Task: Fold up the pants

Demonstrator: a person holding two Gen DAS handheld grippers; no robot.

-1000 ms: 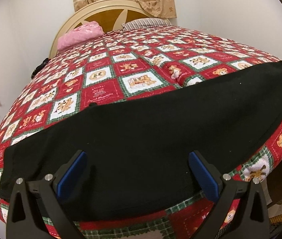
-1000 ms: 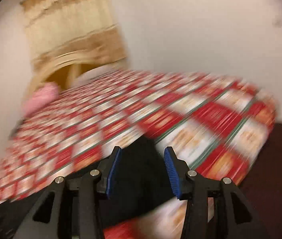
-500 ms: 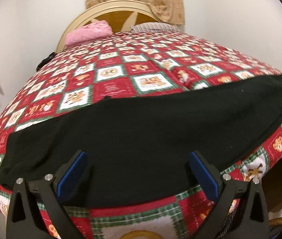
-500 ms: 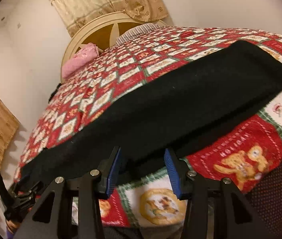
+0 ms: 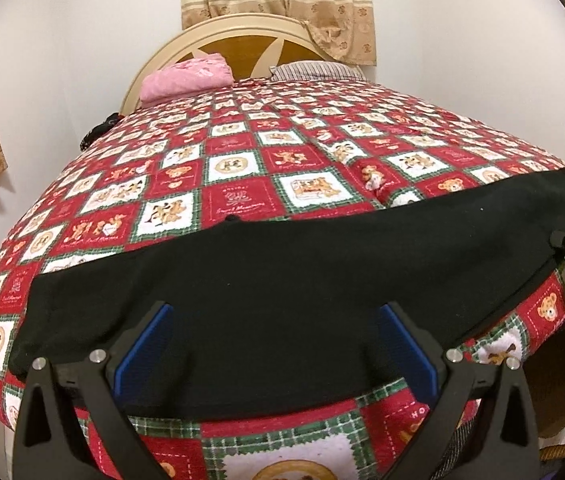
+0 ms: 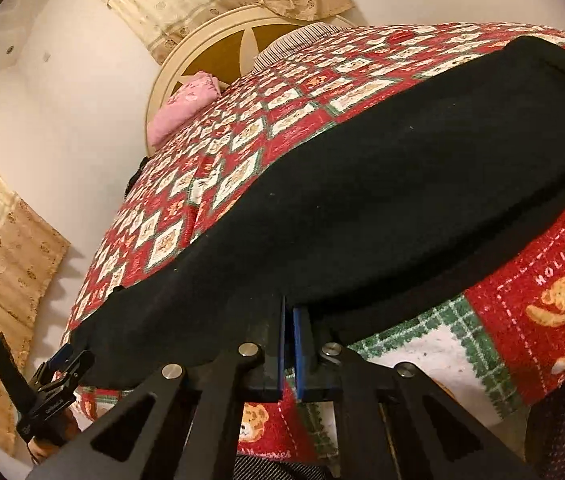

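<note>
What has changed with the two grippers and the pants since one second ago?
The right gripper swung down to the near edge of the pants and closed; its pads now stand almost together at that edge. The left gripper stayed open over the pants. The pants still lie flat across the bed.

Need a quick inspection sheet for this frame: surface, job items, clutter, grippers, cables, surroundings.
Surface: bed with red teddy-bear quilt.
Job's things: black pants lying flat across the near edge of the bed.
Clutter: pink pillow and striped pillow at the headboard; dark item at the bed's left edge.
Grippers: left hand-held gripper open over the pants; right hand-held gripper shut on the pants' near edge.
Cables: nothing seen.
Surroundings: white walls, beige curtains, round headboard.
</note>
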